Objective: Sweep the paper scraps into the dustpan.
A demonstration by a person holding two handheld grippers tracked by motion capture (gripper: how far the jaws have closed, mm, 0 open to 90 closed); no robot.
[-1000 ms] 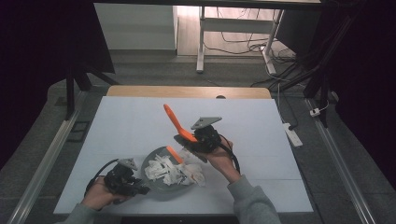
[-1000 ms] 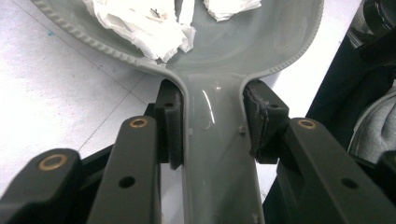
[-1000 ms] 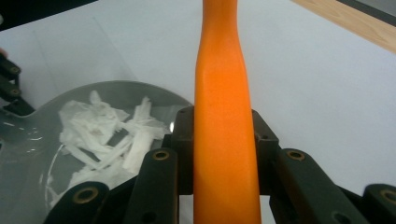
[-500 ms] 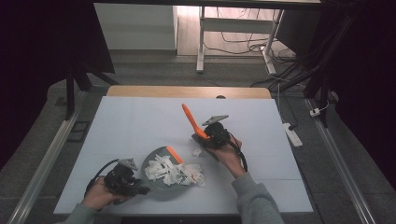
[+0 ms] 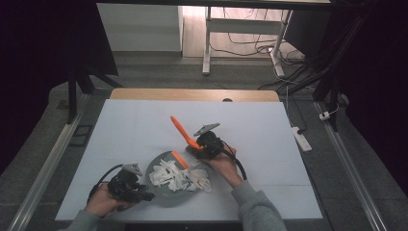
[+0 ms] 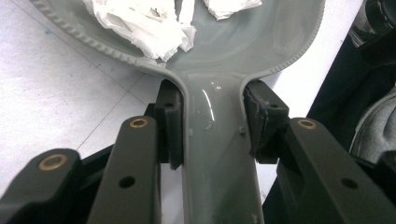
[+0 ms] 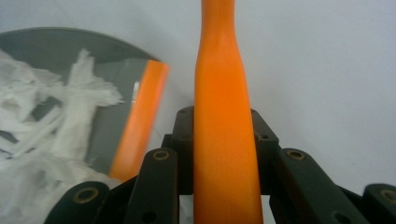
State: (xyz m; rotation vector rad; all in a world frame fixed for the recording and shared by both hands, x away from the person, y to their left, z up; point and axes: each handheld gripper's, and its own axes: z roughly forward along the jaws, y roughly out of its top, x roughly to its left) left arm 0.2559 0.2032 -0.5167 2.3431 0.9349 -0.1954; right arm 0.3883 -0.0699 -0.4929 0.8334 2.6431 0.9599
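The left tool (image 5: pixel 144 195) lies low and level at the near-left, its jaws clamped, the left hand (image 5: pixel 103 202) wrapped round its body. The right tool (image 5: pixel 195 149) sits farther in, jaws also clamped, the right hand (image 5: pixel 223 163) gripping from behind, forearm angled toward the person.

Dim room, lit table (image 5: pixel 144 130), dark vignetted corners, glare on grey pan (image 6: pixel 210 100), soft close-up focus

Grey dustpan (image 5: pixel 166 192), beaded rim; white paper scraps (image 5: pixel 175 177); orange brush handle (image 5: pixel 183 132); black tongs; pale table (image 5: pixel 134 130).
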